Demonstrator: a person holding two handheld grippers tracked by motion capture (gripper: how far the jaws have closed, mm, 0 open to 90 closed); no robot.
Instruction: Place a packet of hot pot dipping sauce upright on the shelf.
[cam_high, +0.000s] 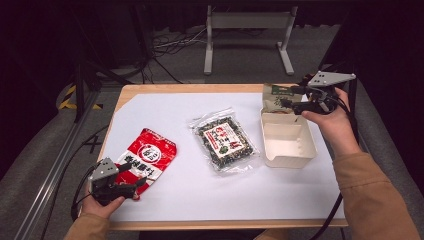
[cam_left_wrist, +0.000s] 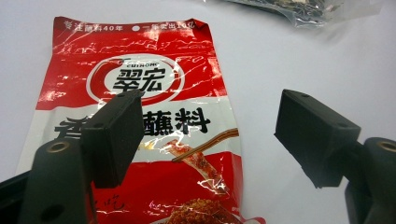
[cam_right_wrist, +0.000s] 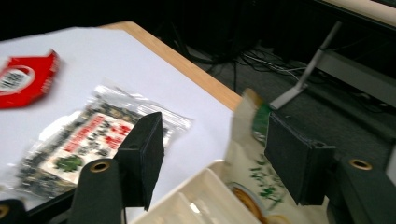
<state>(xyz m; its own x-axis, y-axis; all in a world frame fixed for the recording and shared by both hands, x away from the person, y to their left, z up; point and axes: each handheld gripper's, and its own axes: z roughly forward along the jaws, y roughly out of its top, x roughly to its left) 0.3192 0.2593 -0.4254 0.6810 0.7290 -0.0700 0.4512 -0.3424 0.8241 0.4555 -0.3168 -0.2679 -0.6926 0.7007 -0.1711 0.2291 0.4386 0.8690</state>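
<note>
A red snack packet (cam_high: 147, 157) lies flat on the white sheet at the front left. My left gripper (cam_high: 131, 190) hovers at its near end, open, and in the left gripper view its jaws (cam_left_wrist: 210, 116) straddle the packet's (cam_left_wrist: 140, 116) right edge without touching it. A clear packet of dark mix (cam_high: 223, 138) lies mid-table. At the right stands an open white box (cam_high: 287, 142) with its green-printed lid (cam_high: 275, 95) raised. My right gripper (cam_high: 287, 98) is held above the box's far end, beside the lid (cam_right_wrist: 247, 154), open with nothing between its jaws (cam_right_wrist: 215, 140).
The white sheet (cam_high: 175, 195) covers most of the wooden table (cam_high: 150, 89). Beyond the far edge are floor cables (cam_high: 170, 45) and a white metal stand (cam_high: 247, 35). A metal rail (cam_high: 55, 170) runs along the left side.
</note>
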